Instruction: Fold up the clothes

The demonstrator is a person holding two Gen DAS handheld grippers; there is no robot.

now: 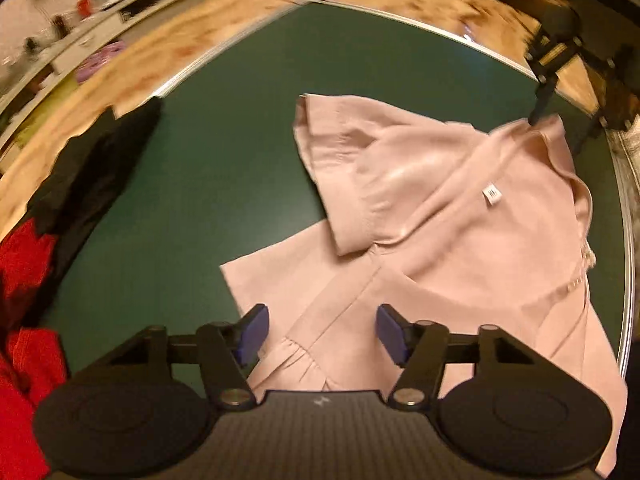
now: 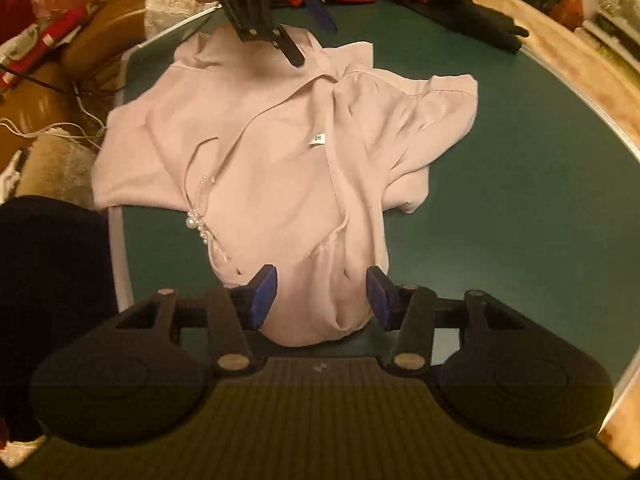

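Observation:
A pale pink blouse [image 1: 440, 216] lies crumpled on the green table top [image 1: 224, 160], one short sleeve folded over its body and a white label facing up. My left gripper [image 1: 322, 328] hangs open over the blouse's hem, and the cloth lies flat below the blue pads without touching them. In the right wrist view the blouse [image 2: 280, 168] shows a pearl trim at the collar. My right gripper [image 2: 320, 296] stands open, with a bunched fold of the blouse between its fingers. The left gripper [image 2: 312, 42] shows at the blouse's far end.
Red garments [image 1: 24, 300] and a black garment [image 1: 92, 176] are heaped at the table's left side. The metal table rim [image 1: 626, 240] runs close to the blouse's right edge. Beyond the rim lie white cables [image 2: 60, 128] and clutter. Green table surface [image 2: 520, 200] shows beside the blouse.

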